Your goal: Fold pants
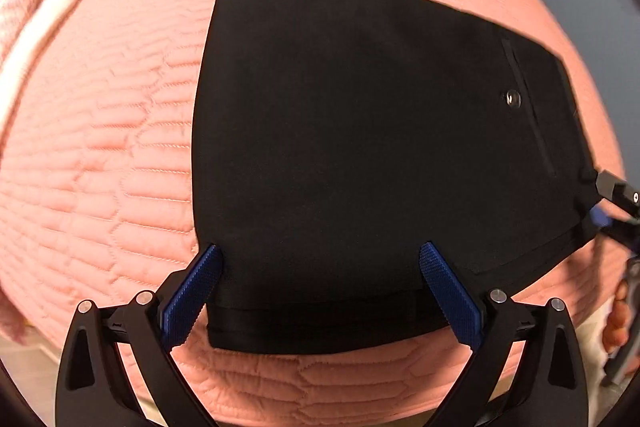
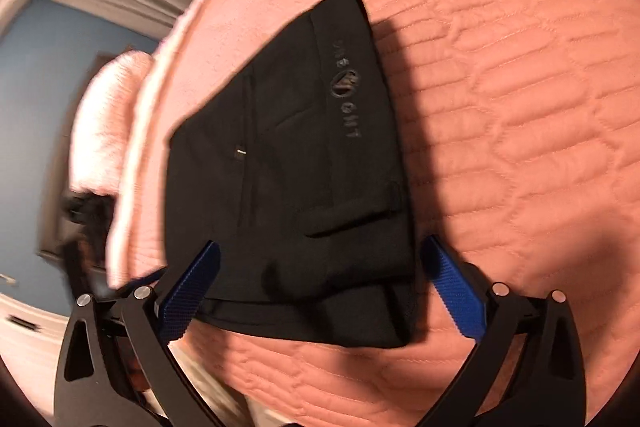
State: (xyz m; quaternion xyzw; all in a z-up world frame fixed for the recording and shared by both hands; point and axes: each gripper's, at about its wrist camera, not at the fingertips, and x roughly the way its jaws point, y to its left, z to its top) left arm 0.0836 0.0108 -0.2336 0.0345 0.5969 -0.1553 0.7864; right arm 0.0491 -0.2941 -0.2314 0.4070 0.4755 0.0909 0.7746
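Black pants (image 1: 360, 155), folded into a compact stack, lie flat on pink quilted bed cover (image 1: 100, 167). Left tongs (image 1: 320, 251) spread wide over pants' near edge, gripping nothing. Right tongs (image 2: 320, 247) likewise released above pants.

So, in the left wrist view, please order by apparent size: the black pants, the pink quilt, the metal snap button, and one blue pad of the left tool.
1. Pink quilt, fills most of the view.
2. Black pants.
3. Blue pad; it is nearest the camera, so it looks enlarged.
4. Metal snap button, smallest.
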